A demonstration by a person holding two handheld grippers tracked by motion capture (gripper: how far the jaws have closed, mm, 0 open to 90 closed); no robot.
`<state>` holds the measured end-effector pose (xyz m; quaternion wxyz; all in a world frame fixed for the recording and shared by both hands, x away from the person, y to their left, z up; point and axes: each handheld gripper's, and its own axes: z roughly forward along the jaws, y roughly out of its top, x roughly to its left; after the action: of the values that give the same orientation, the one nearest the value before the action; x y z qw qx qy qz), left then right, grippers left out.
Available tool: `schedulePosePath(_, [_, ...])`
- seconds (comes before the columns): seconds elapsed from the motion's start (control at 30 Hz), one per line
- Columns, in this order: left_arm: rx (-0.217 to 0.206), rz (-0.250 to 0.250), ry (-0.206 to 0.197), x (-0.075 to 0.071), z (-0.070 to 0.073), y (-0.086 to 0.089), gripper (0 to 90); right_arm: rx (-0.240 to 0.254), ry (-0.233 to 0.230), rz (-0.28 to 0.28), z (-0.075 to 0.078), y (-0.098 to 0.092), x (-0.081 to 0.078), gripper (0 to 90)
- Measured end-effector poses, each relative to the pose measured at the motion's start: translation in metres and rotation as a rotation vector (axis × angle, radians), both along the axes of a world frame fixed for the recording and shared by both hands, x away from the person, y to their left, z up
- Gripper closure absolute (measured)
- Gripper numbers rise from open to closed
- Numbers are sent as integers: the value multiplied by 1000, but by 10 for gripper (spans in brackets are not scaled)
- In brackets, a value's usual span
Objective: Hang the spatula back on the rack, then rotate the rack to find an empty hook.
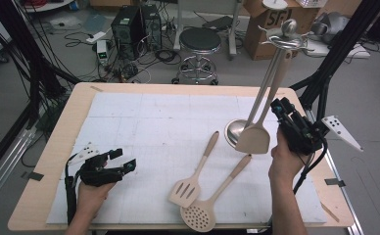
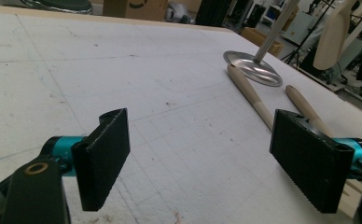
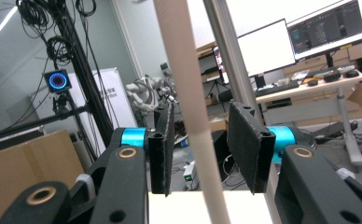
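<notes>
One spatula on the rack, two utensils left on the table.

From the high view, your right gripper (image 1: 280,111) sits at the handle of the solid spatula (image 1: 253,138), which hangs from the metal rack (image 1: 285,36) beside the pole – that one looks done, while the slotted spatula (image 1: 186,188) and the skimmer (image 1: 198,217) lie flat on the white mat (image 1: 144,127), not yet hung. In the left gripper view, your left gripper (image 2: 207,161) rests low with jaws spread wide, nothing between them – free to help. In the right gripper view, the spatula handle (image 3: 191,107) runs between the pads (image 3: 162,149), gaps either side, so the grip appears released.
</notes>
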<state>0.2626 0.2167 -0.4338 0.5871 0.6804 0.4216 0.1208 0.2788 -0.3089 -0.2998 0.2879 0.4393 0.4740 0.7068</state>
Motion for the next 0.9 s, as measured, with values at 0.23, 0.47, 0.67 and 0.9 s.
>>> schedulePosePath(0.23, [-2,1,-1,0,0,1,206,4,-35,-4,15,-3,1,618])
schedulePosePath(0.47, [4,0,3,2,-1,0,206,13,-41,-6,26,-4,2,605])
schedulePosePath(0.67, [11,-4,1,4,-1,-2,207,26,-52,-5,36,-6,8,596])
schedulePosePath(0.9, [5,-1,4,3,-1,-2,206,49,-73,-13,53,-9,18,620])
